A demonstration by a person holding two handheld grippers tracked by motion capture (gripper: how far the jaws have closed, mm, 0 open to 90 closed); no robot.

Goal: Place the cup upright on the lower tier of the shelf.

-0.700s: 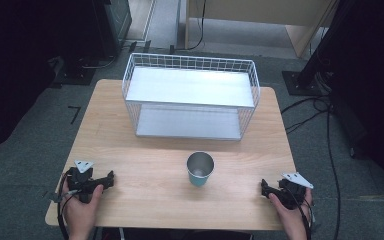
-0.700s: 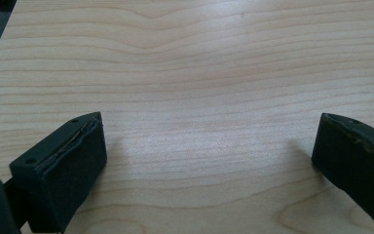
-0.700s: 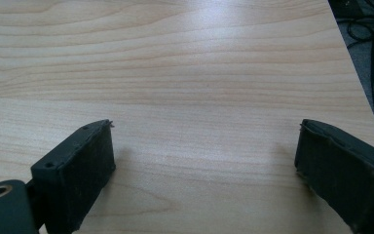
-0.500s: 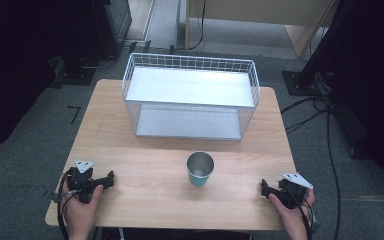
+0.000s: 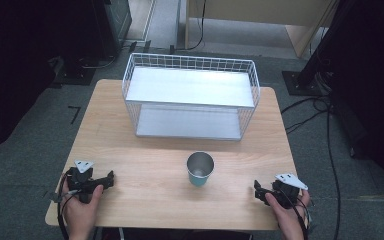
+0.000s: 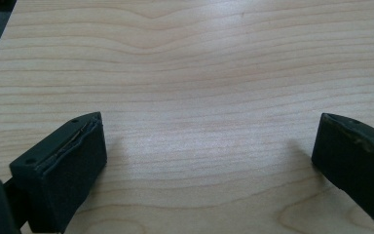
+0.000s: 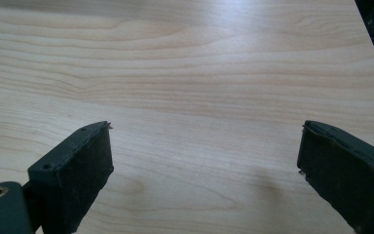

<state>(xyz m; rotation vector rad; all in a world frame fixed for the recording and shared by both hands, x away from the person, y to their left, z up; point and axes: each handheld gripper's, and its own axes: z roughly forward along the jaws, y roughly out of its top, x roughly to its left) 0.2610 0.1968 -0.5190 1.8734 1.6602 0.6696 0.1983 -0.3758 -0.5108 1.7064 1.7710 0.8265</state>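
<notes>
Two grippers rest spread-jawed, nothing moved since before.
The cup [image 5: 200,168] stands upright, mouth up, between left gripper [image 5: 111,178] and right gripper [image 5: 256,189].

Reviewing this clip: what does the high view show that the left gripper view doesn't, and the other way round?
High view alone: the metal cup standing upright between the hands, the white wire rack behind it, the right gripper, both hands, and the floor around the table.

Left gripper view alone: a close look at the left gripper, its jaws wide apart with bare wood between them.

Both: the wooden table and the left gripper, resting near the front left corner.
</notes>
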